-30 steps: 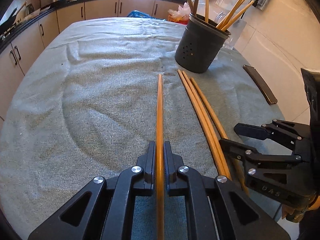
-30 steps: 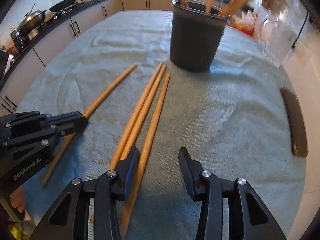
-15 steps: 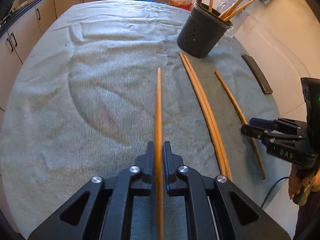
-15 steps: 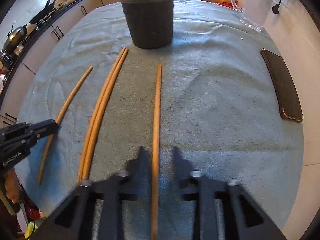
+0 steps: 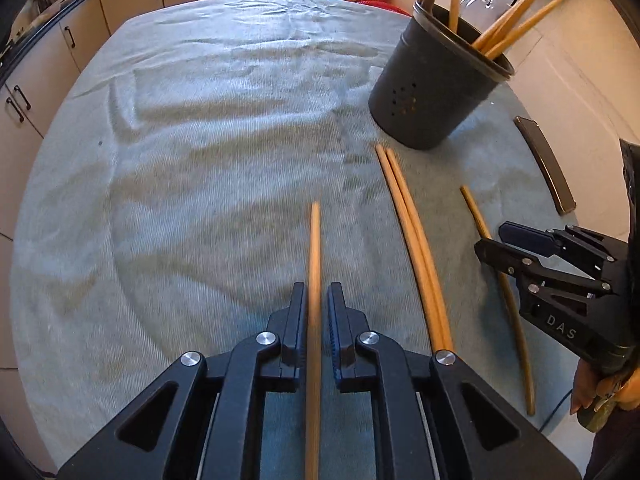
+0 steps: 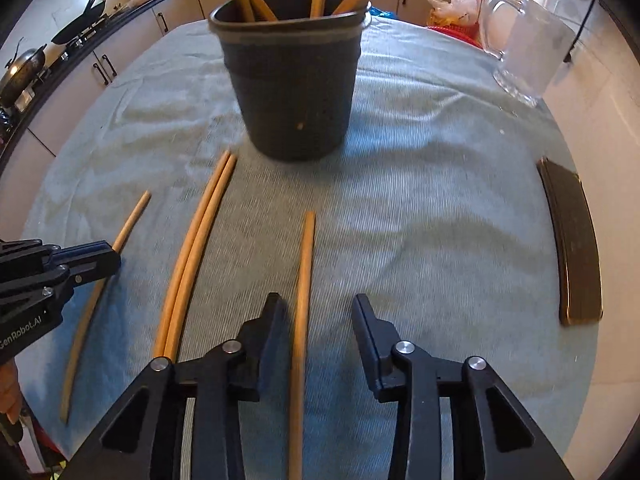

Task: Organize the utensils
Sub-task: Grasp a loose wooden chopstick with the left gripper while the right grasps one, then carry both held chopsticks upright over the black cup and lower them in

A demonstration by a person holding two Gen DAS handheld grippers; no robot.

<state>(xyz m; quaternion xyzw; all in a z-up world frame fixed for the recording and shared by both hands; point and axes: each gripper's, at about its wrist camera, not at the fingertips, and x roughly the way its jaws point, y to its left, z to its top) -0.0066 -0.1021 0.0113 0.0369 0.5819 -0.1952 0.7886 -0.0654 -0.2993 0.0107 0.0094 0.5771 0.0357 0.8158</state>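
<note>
My left gripper (image 5: 313, 308) is shut on a wooden chopstick (image 5: 314, 264) that points forward over the cloth. A dark utensil holder (image 5: 432, 92) with several chopsticks stands at the far right. Two chopsticks (image 5: 416, 240) lie side by side on the cloth. My right gripper (image 6: 318, 316) is open, its fingers either side of a single chopstick (image 6: 305, 276) lying on the cloth. The holder (image 6: 292, 88) stands straight ahead of it. The right gripper also shows in the left wrist view (image 5: 504, 248), over that chopstick (image 5: 516, 320). The left gripper shows in the right wrist view (image 6: 92, 256).
A blue-grey cloth (image 5: 200, 160) covers the table. A dark phone (image 6: 572, 248) lies near the right edge. A glass jug (image 6: 528, 44) stands at the back right. Kitchen cabinets and a stove with pans (image 6: 24, 68) run behind.
My right gripper's fingers have opened wider around the single chopstick and moved closer to the holder. My left gripper has turned right towards the holder, still holding its chopstick.
</note>
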